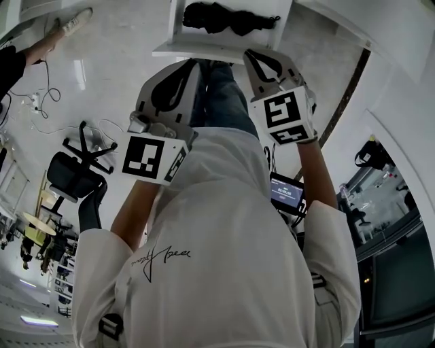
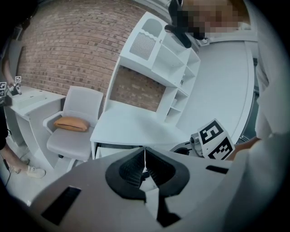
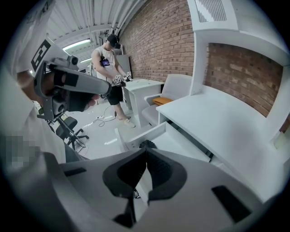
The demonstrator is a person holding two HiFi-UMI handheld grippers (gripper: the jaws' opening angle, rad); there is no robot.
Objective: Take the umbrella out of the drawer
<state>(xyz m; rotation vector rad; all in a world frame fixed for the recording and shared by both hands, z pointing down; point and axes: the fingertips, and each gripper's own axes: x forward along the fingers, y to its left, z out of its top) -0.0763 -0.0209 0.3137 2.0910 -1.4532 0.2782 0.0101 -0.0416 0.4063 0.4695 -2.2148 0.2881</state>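
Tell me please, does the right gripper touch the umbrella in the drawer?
Apart. The head view shows it: a strip of bare white drawer lies between the black umbrella and the tips of the right gripper, whose jaws are shut on nothing.

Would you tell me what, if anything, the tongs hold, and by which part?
Nothing: left tongs and right tongs are shut empty; the black folded umbrella lies in the white drawer.

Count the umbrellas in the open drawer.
1: the black umbrella lies across the open drawer, at the top of the head view. The drawer's far part is out of frame, so more may be hidden.
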